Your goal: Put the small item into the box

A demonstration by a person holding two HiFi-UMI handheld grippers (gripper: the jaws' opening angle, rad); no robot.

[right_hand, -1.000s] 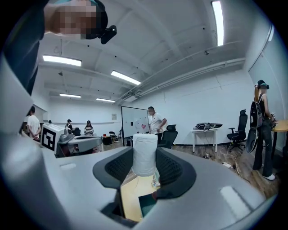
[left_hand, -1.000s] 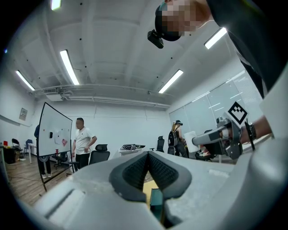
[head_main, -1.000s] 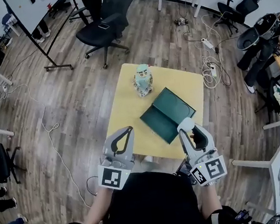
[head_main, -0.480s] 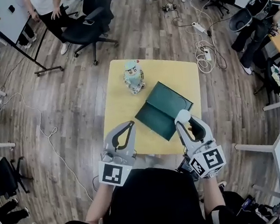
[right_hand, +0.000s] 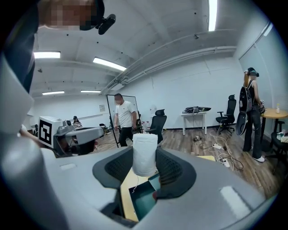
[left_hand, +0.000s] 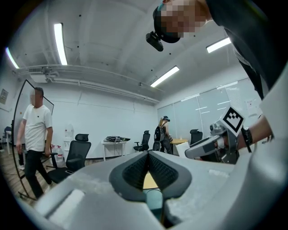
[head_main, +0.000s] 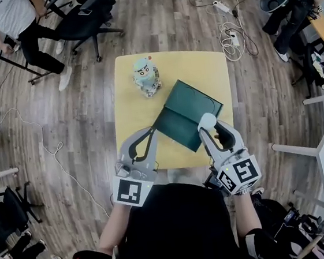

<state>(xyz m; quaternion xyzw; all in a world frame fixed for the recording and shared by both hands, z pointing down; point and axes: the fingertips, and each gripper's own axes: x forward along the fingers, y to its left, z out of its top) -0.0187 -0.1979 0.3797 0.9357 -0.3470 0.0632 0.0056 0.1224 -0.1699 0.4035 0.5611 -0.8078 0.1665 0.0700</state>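
The small item is a white cylinder (head_main: 207, 120), and my right gripper (head_main: 210, 125) is shut on it, above the near right edge of the open dark green box (head_main: 186, 113). The right gripper view shows that white cylinder (right_hand: 144, 153) upright between the pads, with the green box (right_hand: 145, 198) below it. The box lies open in the middle of the yellow table (head_main: 129, 103). My left gripper (head_main: 149, 132) is shut with nothing in it, hanging over the table's near edge just left of the box. Its tips (left_hand: 147, 155) meet.
A small pale toy figure (head_main: 145, 75) stands on the table beyond the box, at the far left. A black office chair (head_main: 82, 19) and a person in a white shirt (head_main: 13, 18) are beyond the table. Cables and a power strip (head_main: 225, 23) lie on the wooden floor at the far right.
Both grippers have come forward towards the box, the right one carrying the white cylinder to the box's near edge. The person in the white shirt has walked to the left.
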